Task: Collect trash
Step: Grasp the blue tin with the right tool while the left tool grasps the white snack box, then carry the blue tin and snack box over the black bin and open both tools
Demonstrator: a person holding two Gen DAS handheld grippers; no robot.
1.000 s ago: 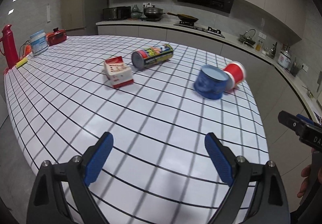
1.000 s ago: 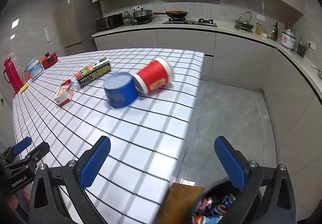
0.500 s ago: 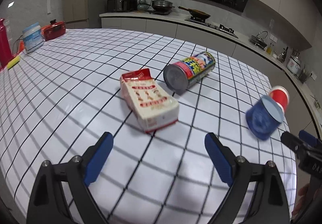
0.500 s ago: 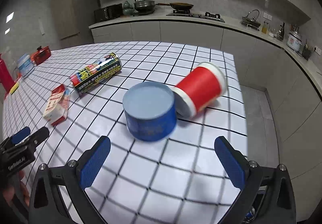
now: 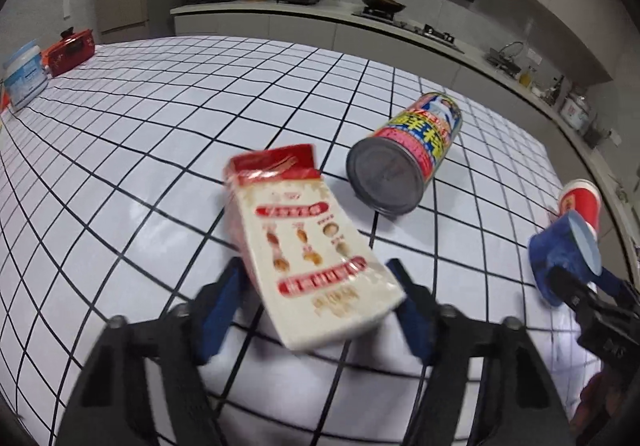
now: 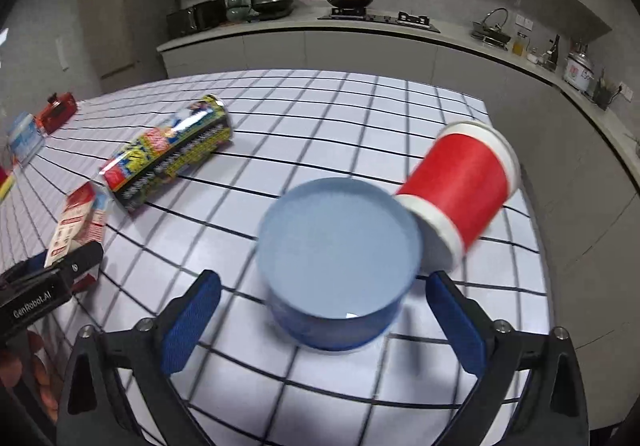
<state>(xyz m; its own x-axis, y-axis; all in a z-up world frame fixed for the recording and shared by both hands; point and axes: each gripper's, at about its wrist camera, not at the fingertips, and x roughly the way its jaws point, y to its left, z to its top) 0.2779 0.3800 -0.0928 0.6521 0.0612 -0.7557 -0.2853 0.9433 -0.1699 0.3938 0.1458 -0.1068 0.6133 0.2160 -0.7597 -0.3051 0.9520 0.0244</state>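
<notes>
Trash lies scattered on the checked worktop (image 5: 168,117), and both pairs of tongs are closing on a piece each. The left tongs (image 5: 320,302) straddle a carton (image 5: 308,254), white with a red top and red label bands, lying flat on its broad face and skewed to the tongs' line; the blue pads look to be at or just beside its long sides, though blur keeps me from saying they press, so I count it not yet gripped. It looks like light cardboard, probably empty, so it should dent if squeezed hard; the narrow side walls near the lower end seem the sound place to pinch. The right tongs (image 6: 320,310) stand either side of a squat blue tub (image 6: 340,270) with a pale flat top, with clear gaps at both pads. Its wall looks stiff but smooth and round, so a hold across the widest part, low on the wall, seems best, or it may squirt out. A red paper cup (image 6: 460,185) lies on its side touching the tub and may roll when the tub is lifted. A printed can (image 5: 404,161) lies on its side just beyond the carton.
</notes>
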